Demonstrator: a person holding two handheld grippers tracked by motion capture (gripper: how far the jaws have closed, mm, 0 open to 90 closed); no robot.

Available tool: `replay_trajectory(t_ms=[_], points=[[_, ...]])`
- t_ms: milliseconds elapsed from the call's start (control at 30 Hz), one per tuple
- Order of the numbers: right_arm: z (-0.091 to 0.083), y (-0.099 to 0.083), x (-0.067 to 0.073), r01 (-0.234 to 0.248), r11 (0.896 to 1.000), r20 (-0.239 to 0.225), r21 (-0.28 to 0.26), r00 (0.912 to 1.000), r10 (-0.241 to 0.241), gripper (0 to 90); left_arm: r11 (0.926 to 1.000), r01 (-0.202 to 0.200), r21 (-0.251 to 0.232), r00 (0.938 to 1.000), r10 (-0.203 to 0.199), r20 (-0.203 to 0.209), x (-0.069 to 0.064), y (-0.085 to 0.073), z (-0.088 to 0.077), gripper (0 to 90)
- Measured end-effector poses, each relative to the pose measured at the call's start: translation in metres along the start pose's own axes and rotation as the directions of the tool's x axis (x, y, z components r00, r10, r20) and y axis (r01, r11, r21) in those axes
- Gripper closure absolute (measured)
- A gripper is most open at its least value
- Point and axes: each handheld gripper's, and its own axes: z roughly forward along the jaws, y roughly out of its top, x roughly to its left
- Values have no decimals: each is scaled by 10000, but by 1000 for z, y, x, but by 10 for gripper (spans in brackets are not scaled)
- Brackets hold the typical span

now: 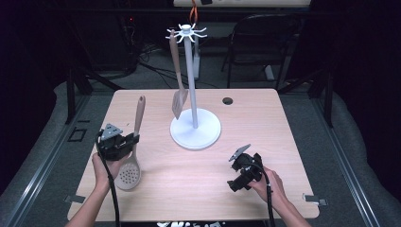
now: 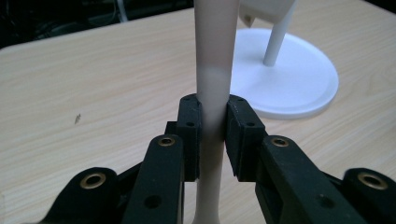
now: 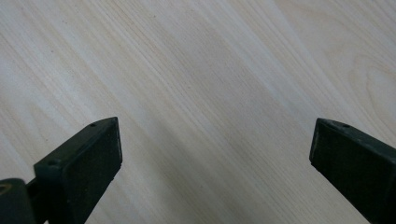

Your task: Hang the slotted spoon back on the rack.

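A beige slotted spoon [image 1: 130, 168] with a wooden handle lies at the table's left, its perforated bowl toward the front edge. My left gripper [image 1: 124, 143] is shut on its handle [image 2: 213, 84]; both pads press the shaft from either side. A white utensil stand [image 1: 195, 127] with a round base [image 2: 299, 79] and a hook crown rises at the table's middle. A beige slotted turner [image 1: 178, 90] hangs from one of its hooks. My right gripper [image 1: 236, 182] rests low at the front right, its jaws wide open [image 3: 215, 163] over bare wood.
The light wooden table [image 1: 265, 123] has a round cable hole [image 1: 227, 100] near its far edge. A dark folding chair [image 1: 257, 42] stands behind the table. Black surroundings and grey floor padding border both sides.
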Motion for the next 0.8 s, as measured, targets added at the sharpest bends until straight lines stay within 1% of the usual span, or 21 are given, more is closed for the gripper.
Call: replay_trajectory(t_ms=[67,100,167,200,300,333,400,533,567,700,733,800], points=[[0,0,0,-7,10000,59,34,10000,6,19,9997,-9,-236,10000,9,-1,-2,2,-4,768],[1,0,0,-83,9999,-16,-61,10000,83,19,9992,-51,-396,10000,50,-21,-3,4,-5,768],[1,0,0,-60,10000,-12,-36,10000,60,19,9979,-53,-646,10000,51,-35,-6,5,-7,768],[1,0,0,-53,10000,-6,-29,10000,53,20,9966,-104,-815,9999,102,-32,-7,7,-8,768],[2,0,1,-74,10000,-57,-53,10000,74,20,9944,-205,-1036,9998,204,-19,-11,10,-12,768],[2,-1,1,-73,10000,-57,-48,10000,73,20,9926,-194,-1196,9998,196,3,-12,11,-12,769],[2,-1,0,-28,10000,8,5,10000,28,20,9899,-321,-1378,9995,324,3,-15,14,-13,769],[1,-2,0,1,10000,5,97,10000,-1,20,9847,-504,-1670,9987,516,28,-21,20,-14,768],[2,-2,1,-70,10000,35,18,10000,70,21,9834,-540,-1731,9985,551,17,-22,22,-14,768],[1,-4,0,-115,9999,58,59,9999,115,21,9809,-640,-1836,9978,664,70,-25,27,-11,768],[0,-4,0,-96,9999,80,95,9999,95,21,9817,-651,-1787,9976,679,94,-25,28,-11,768],[1,-5,0,-182,9998,-52,29,9998,182,21,9807,-643,-1845,9975,688,175,-26,31,-9,768]])
